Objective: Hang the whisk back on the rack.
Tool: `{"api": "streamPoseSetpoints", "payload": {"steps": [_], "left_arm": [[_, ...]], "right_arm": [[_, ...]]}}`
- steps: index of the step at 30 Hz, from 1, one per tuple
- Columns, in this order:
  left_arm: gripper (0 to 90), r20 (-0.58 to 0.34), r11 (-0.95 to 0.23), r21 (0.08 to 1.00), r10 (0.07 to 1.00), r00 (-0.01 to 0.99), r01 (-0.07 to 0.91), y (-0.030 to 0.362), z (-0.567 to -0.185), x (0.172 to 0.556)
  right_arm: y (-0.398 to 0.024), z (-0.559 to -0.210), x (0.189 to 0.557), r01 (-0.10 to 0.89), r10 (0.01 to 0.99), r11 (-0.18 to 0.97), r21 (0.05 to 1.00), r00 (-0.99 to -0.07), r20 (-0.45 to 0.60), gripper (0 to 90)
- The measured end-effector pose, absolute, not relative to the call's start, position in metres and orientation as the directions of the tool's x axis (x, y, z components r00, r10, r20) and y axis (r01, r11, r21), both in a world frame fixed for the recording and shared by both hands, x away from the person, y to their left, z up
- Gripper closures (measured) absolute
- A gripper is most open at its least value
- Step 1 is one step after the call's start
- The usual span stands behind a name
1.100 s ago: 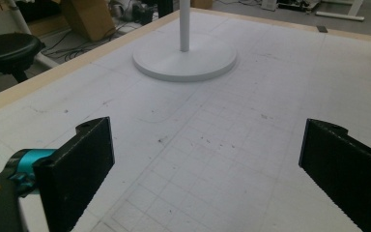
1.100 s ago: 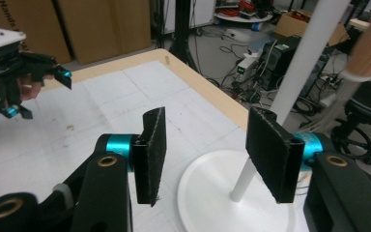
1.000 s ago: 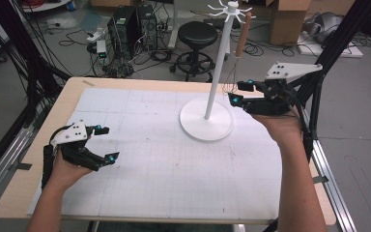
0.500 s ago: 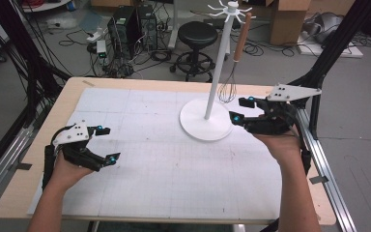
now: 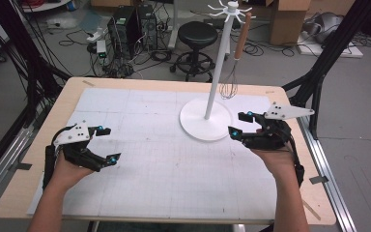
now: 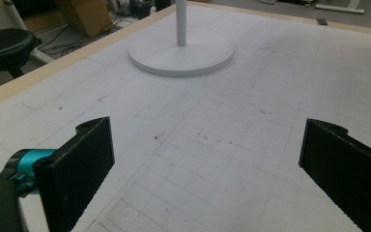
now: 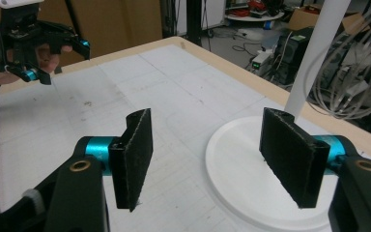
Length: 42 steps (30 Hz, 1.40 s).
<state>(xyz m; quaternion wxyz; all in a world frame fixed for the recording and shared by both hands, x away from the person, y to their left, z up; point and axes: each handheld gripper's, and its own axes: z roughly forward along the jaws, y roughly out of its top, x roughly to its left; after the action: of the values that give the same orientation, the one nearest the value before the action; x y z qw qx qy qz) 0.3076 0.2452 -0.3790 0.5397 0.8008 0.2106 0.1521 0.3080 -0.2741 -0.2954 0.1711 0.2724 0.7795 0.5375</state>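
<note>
The wire whisk with the brown wooden handle (image 5: 234,58) is seen hanging from a hook on the tall white stand with a round base (image 5: 206,124), up and past the fingers of the right gripper (image 5: 241,124). Those fingers have just been opened, and nothing is held between them. The fingers of the left gripper (image 5: 107,144) are spread wide and empty above the white gridded desk (image 5: 164,169), well apart from the stand. The hanging step looks done. Next, the right gripper should be pulled away without the stand being bumped.
</note>
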Motion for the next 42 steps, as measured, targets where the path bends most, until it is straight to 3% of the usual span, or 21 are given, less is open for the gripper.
{"api": "streamPoseSetpoints", "payload": {"steps": [21, 42], "left_arm": [[6.0, 0.023, -0.341, 0.924, 0.501, 0.865, 0.173, 0.241, -0.381, 0.306], [6.0, 0.022, -0.342, 0.925, 0.486, 0.874, 0.166, 0.237, -0.382, 0.307]], "right_arm": [[-0.279, -0.346, 0.294, 0.257, 0.610, 0.206, 0.944, -0.788, 0.081, 29.1], [-0.274, -0.355, 0.294, 0.281, 0.619, 0.235, 0.931, -0.781, 0.079, 20.7]]}}
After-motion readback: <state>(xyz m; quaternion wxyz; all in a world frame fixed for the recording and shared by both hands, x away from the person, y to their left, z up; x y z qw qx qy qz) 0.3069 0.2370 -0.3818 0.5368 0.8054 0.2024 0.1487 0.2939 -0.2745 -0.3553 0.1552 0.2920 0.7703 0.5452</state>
